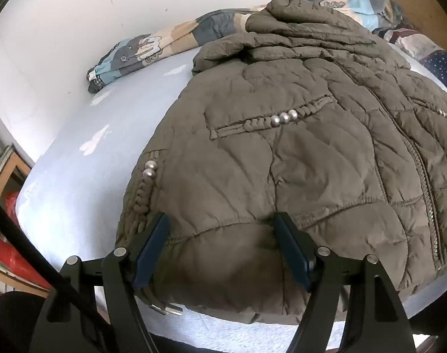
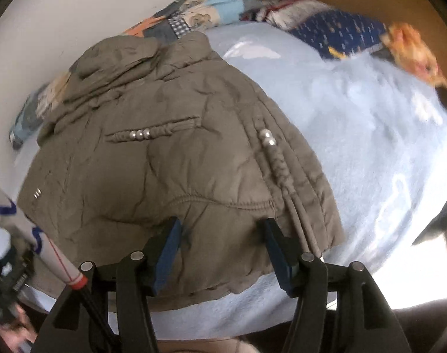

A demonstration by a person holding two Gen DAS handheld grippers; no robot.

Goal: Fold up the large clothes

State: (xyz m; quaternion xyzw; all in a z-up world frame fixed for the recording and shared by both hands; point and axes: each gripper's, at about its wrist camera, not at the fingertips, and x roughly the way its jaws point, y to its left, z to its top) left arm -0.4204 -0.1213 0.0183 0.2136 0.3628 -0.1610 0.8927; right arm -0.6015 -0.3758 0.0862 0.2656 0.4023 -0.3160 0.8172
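Left wrist view: an olive quilted jacket (image 1: 282, 158) lies spread on a bed with a pale blue sheet (image 1: 76, 176), hem at the near edge of the bed, collar toward the far edge by the white wall (image 1: 76, 14). The left gripper (image 1: 220, 226) sits at the hem with its blue-padded fingers (image 1: 153, 247) spread; hem fabric bulges between them, and the pads do not press it. A braided cord with two silver beads (image 1: 149, 168) runs down the jacket's side seam just beside the left finger. A pocket trim with three beads (image 1: 283, 117) lies mid-panel. The zip (image 1: 426, 182) runs along the right. A patterned quilt (image 1: 153, 47) is bunched along the far edge.

Right wrist view: the right gripper (image 2: 220, 229) is at the jacket's (image 2: 153, 158) other hem corner, fingers (image 2: 170, 247) likewise apart, fabric between them, not clamped. The cord ends (image 2: 305, 229) hang just beside the right finger. This view is blurred toward the right. An orange item (image 2: 411, 47) at the far right corner of the bed cannot be identified.
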